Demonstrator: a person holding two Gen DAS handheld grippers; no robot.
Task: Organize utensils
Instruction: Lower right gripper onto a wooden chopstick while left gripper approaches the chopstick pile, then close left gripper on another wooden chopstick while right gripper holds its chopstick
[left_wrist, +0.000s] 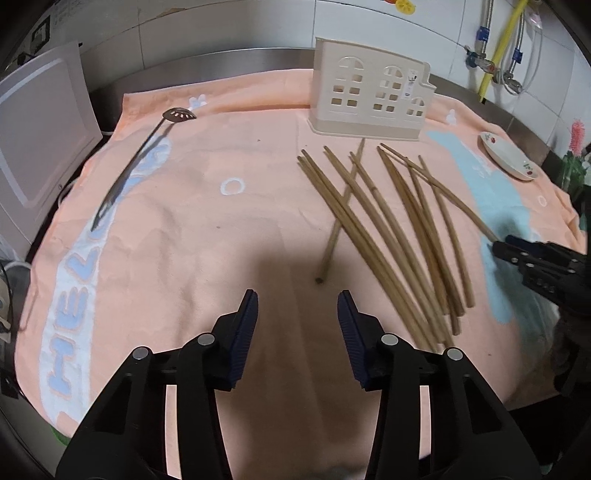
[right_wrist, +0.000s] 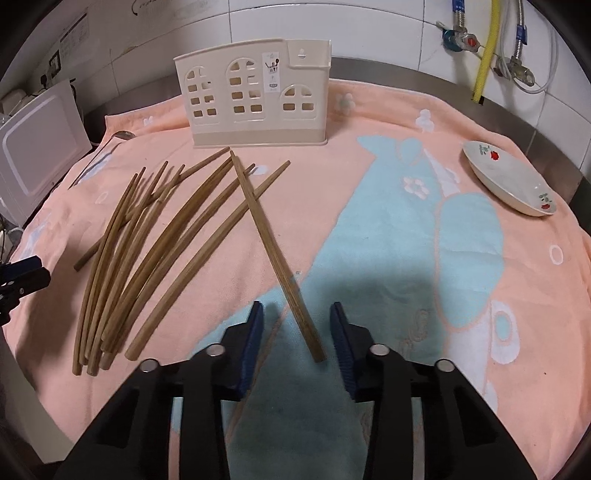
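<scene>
Wooden chopsticks (right_wrist: 147, 258) lie fanned in a loose heap on the peach towel (right_wrist: 406, 155), near the middle of the counter, their far tips pointing toward the cream house-shaped utensil holder (right_wrist: 255, 107) that stands upright at the far edge. One pair of chopsticks (right_wrist: 275, 254) lies apart, crossing the heap's right side, and its near end sits between the fingers of the right gripper (right_wrist: 297, 332). That gripper's jaws are partly open around the pair; the pads do not look pressed on the wood, so nothing is held yet. The left gripper (left_wrist: 297, 321) hovers over bare towel just left of the heap, jaws partly open and empty. A slotted metal spoon (left_wrist: 140, 162) lies far left on the towel, and a small flowered dish (right_wrist: 513, 177) rests at the far right.

The step in hand looks like the first pick of chopsticks. The next move calls for closing squarely on both sticks together, then lifting and turning them upright to drop into the holder's open top. Thin round sticks may well roll or splay under the pinch.
</scene>
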